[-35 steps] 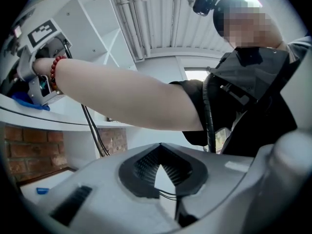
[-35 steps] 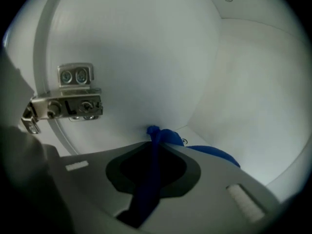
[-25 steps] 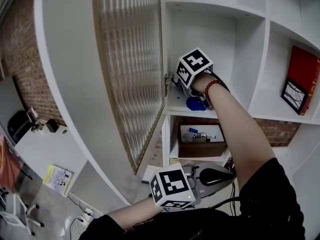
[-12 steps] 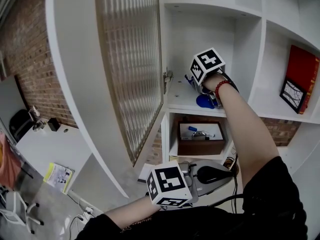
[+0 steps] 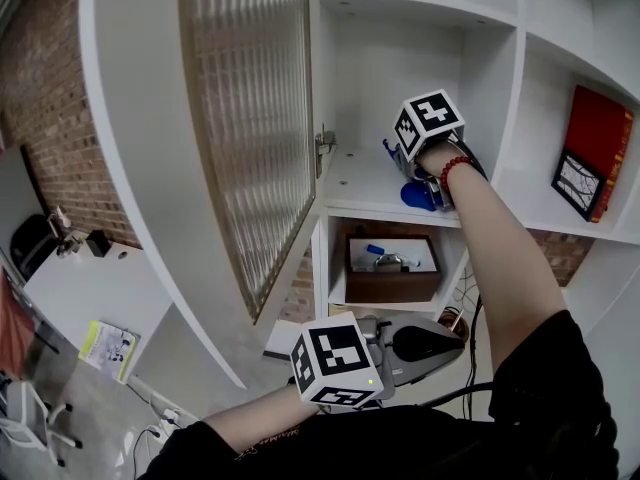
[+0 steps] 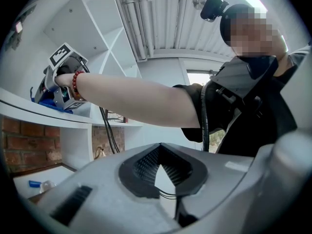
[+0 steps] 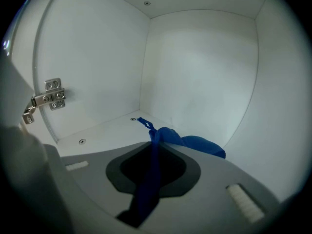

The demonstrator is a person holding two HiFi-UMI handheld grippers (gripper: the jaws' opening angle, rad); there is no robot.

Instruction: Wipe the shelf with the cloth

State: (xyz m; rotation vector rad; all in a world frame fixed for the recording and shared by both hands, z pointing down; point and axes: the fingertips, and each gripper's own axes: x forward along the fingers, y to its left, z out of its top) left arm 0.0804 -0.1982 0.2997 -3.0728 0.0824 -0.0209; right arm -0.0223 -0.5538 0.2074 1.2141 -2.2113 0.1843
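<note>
Up in the open cubby of the white unit, my right gripper reaches over the shelf, its marker cube turned up toward me. Its jaws are closed on the blue cloth: one strip of fabric runs down between them, and the rest bunches into a wad just past the tips. That wad rests on the shelf board toward the right side wall, close to the back corner. From my head the cloth shows as a blue lump just under the gripper, near the front edge of the board. A red bead bracelet sits on that wrist.

On the cubby's left wall there is a metal hinge, and the ribbed-glass door it carries stands swung wide open.

My left gripper hangs low by my body, well apart from the shelf, jaws drawn together with nothing between them. Its camera sees the right gripper and the cloth from below. One compartment down sits a brown box; a red book leans in the cubby to the right.
</note>
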